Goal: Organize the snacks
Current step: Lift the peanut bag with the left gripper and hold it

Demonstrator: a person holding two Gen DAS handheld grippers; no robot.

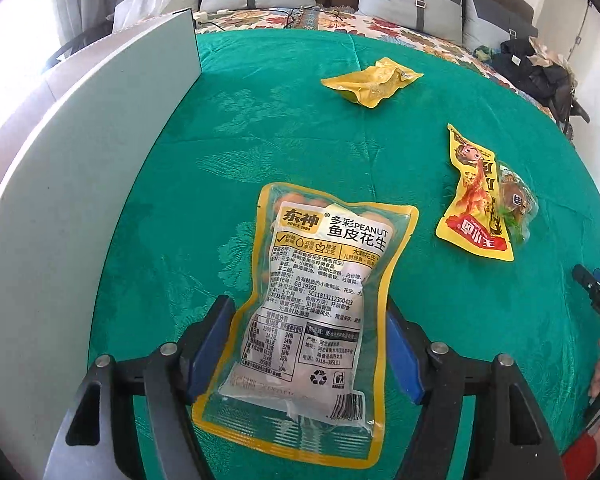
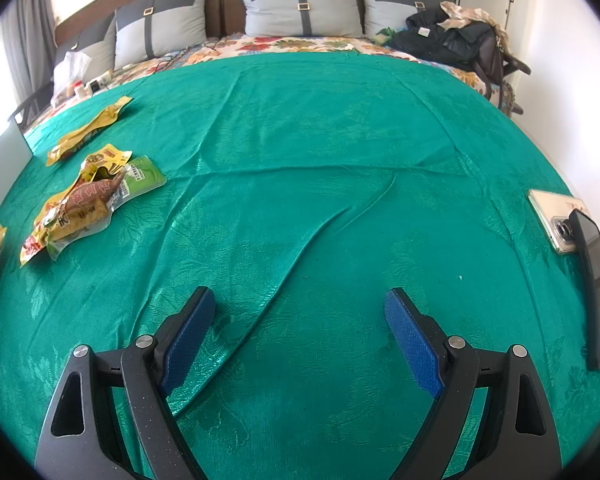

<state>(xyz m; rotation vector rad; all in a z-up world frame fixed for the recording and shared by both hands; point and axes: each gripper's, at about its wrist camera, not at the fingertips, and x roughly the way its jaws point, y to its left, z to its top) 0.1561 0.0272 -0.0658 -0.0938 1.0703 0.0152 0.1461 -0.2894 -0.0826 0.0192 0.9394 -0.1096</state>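
A clear peanut packet with a yellow border [image 1: 312, 300] lies between the blue pads of my left gripper [image 1: 310, 314]. The jaws stand at its sides and squeeze its middle. A yellow packet [image 1: 370, 80] lies farther back on the green cloth. A yellow-red packet [image 1: 474, 200] and a small clear packet [image 1: 514, 200] lie together at the right. The right wrist view shows the same pile [image 2: 88, 196] and the yellow packet [image 2: 88, 130] at the left. My right gripper [image 2: 300, 308] is open and empty over bare green cloth [image 2: 320, 160].
A grey-white board [image 1: 80, 184] stands along the left edge of the cloth. Two phones [image 2: 560, 220] lie at the right edge. Pillows, cables and dark clothes sit at the back of the bed. The right gripper shows at the left view's right edge [image 1: 598, 292].
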